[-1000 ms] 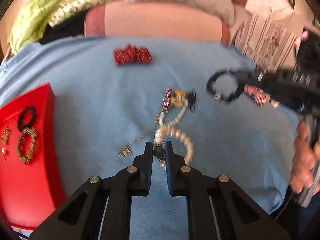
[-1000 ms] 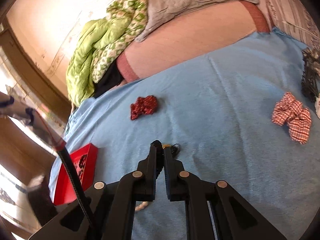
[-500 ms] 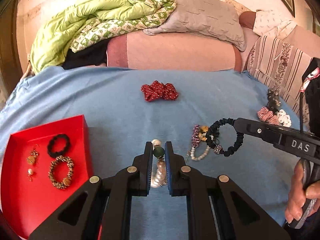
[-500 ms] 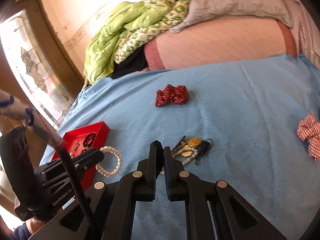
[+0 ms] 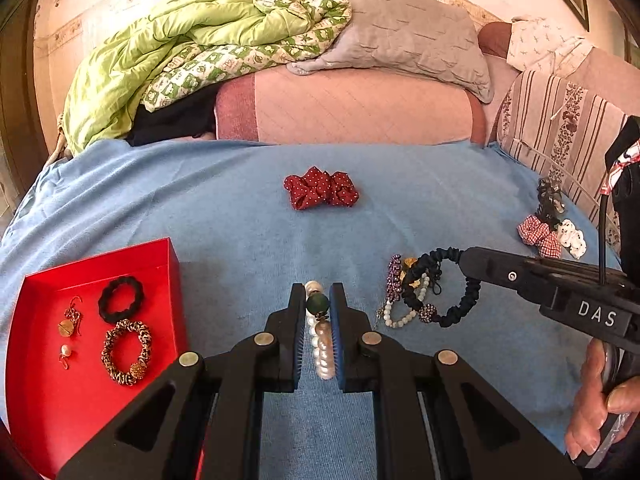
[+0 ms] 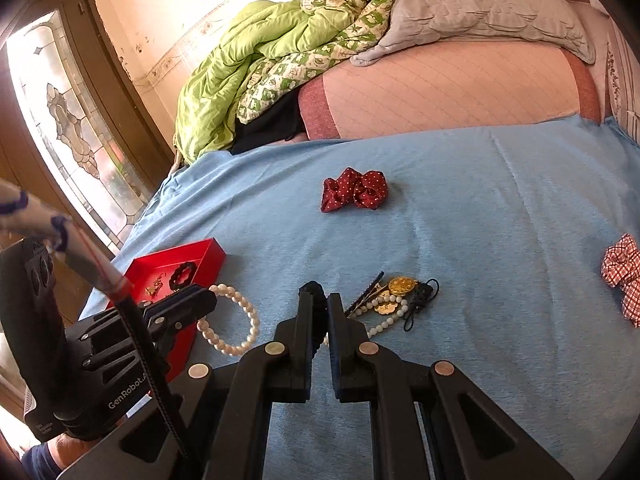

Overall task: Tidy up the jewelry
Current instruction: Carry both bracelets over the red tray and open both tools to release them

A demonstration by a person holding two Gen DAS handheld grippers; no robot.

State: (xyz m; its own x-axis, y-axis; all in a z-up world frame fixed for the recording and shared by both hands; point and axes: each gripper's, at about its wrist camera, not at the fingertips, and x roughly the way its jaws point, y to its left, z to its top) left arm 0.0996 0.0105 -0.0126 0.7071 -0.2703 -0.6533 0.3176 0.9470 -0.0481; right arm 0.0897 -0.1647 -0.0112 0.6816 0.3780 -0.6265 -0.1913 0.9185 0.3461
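My left gripper (image 5: 318, 300) is shut on a pearl bracelet (image 5: 322, 344) with a dark green bead, held above the blue bedspread; it also shows in the right wrist view (image 6: 234, 324). My right gripper (image 6: 319, 300) is shut on a black beaded bracelet (image 5: 444, 292), hanging as a loop from its tip (image 5: 464, 258). A red tray (image 5: 48, 392) at the left holds a black scrunchie (image 5: 120, 298), a brown patterned bracelet (image 5: 127, 352) and small earrings (image 5: 70, 322). A pile of loose jewelry (image 6: 394, 300) lies on the bedspread.
A red polka-dot scrunchie (image 5: 320, 192) lies mid-bed. Checked and white scrunchies (image 5: 550, 234) lie at the right edge. Pillows and a green quilt (image 5: 192, 48) are piled at the head. A glass door (image 6: 68, 120) is at the left.
Both grippers have lifted off the bedspread with their bracelets. The left gripper has raised and levelled, so the red tray and whole bed show.
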